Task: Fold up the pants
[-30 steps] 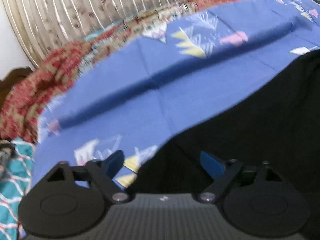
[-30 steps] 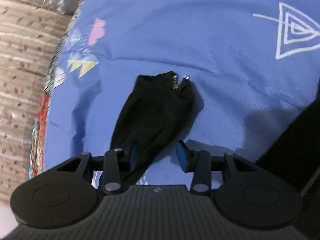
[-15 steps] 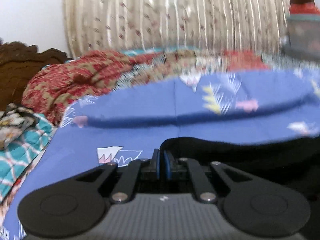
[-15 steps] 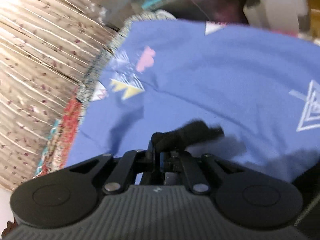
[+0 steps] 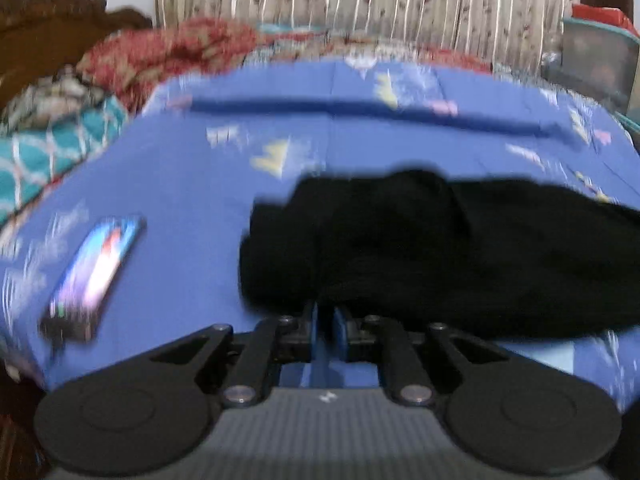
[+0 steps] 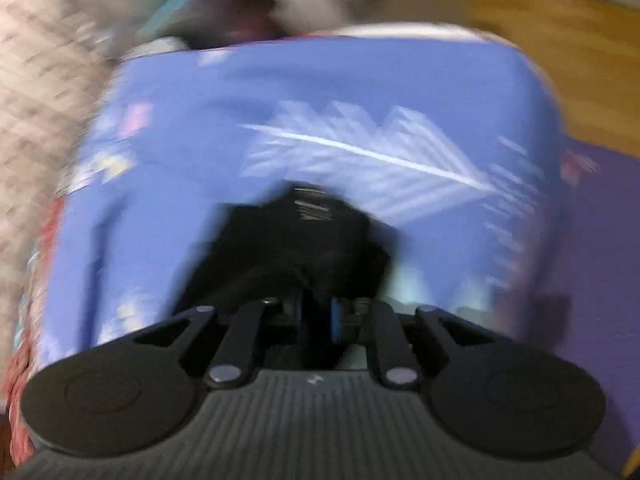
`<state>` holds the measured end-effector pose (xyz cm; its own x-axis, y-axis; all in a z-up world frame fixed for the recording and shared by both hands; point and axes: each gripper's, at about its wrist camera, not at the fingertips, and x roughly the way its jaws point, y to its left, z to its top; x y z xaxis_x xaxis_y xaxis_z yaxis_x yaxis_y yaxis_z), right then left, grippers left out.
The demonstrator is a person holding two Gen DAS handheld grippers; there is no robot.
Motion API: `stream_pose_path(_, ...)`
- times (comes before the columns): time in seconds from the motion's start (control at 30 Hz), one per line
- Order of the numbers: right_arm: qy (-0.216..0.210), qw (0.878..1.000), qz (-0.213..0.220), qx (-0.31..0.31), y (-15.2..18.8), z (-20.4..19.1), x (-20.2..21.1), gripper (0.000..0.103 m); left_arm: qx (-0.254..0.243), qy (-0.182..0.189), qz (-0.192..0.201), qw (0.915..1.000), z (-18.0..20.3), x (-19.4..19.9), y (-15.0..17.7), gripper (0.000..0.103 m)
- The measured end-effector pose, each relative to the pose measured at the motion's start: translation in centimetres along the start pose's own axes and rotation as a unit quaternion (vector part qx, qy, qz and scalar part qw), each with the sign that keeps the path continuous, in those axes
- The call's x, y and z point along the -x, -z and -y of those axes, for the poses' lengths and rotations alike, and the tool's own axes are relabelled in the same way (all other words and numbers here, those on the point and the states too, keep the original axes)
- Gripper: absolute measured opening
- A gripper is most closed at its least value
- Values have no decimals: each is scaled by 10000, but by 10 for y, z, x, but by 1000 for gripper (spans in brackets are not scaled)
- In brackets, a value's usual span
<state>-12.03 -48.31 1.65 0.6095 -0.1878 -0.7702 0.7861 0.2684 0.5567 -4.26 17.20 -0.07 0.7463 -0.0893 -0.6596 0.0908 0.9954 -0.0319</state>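
Pants (image 5: 420, 248) now bunched; left gripper (image 5: 325, 320) and right gripper (image 6: 316, 312) pinch them, jaws easing

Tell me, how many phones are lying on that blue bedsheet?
1. The phone lies screen-up on the blue bedsheet at the left of the left wrist view, apart from the black pants. The pictures are blurred, and the pants could hide another.

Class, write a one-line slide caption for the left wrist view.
Left gripper pinching black pants above a blue bedsheet, phone nearby.
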Motion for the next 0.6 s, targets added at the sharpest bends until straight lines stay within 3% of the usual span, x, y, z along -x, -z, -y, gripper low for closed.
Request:
stream_pose_path(0.1, -18, 9995, 287, -133, 4, 6, 11, 20, 398, 70, -26, 9992, -18, 20, 8, 26)
stream_pose_path(0.13, 80, 9986, 519, 53, 5, -3, 18, 28, 558, 70, 23, 9984, -26, 28, 8, 36)
stream_pose_path(0.2, 228, 9918, 1152, 501, 9, -27, 36, 40, 940, 16, 184, 9954, -45, 39, 4, 44)
stream_pose_path(0.27, 273, 9814, 1720, 806, 12, -44, 51, 44, 1465, 91, 238, 9889, -67, 43, -3, 52)
stream_pose_path(0.33, 307, 9709, 2096, 1121, 16, -54, 64, 44, 2016, 374, 156, 9786, -86, 38, -11, 53)
stream_pose_path(0.4, 221, 9591, 2425, 1443, 30, -70, 74, 44, 2304, 609, 48, 9712, -97, 27, -17, 58)
stream_pose_path(0.47, -198, 9528, 2366, 1894, 44, -82, 76, 44, 2453, 816, -84, 9660, -100, 13, -24, 76)
stream_pose_path(0.53, -727, 9476, 1842, 2508, 68, -109, 70, 45, 2515, 994, -163, 9626, -97, -4, -30, 84)
stream_pose_path(0.6, -1243, 9370, 1140, 3059, 100, -137, 59, 45, 2569, 1140, -353, 9590, -92, -22, -31, 86)
